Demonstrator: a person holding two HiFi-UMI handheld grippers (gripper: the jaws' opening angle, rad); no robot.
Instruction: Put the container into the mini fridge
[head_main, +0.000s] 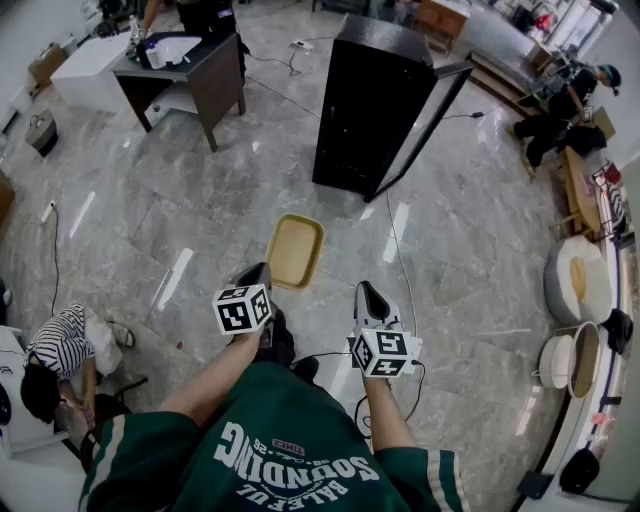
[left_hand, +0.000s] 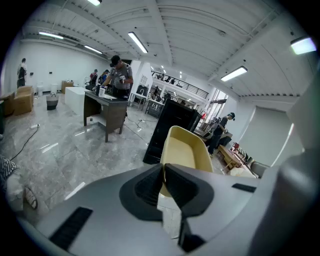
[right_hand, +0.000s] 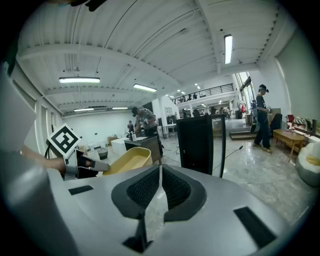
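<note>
The container (head_main: 295, 250) is a shallow yellow tub, held level above the grey floor. My left gripper (head_main: 262, 272) is shut on its near rim; in the left gripper view the jaws pinch the edge of the container (left_hand: 186, 150) at my left gripper (left_hand: 163, 168). The black mini fridge (head_main: 378, 100) stands on the floor further ahead, its door (head_main: 430, 120) swung open to the right. My right gripper (head_main: 366, 292) hangs beside the tub, apart from it. In the right gripper view my right gripper (right_hand: 160, 171) is shut on nothing, with the container (right_hand: 127, 159) to its left and the fridge (right_hand: 199, 142) ahead.
A dark desk (head_main: 190, 62) with a person behind it stands far left of the fridge. Another person (head_main: 52, 362) crouches at lower left. A cable (head_main: 400, 260) runs from the fridge across the floor. Round stools and bowls (head_main: 578, 285) line the right wall.
</note>
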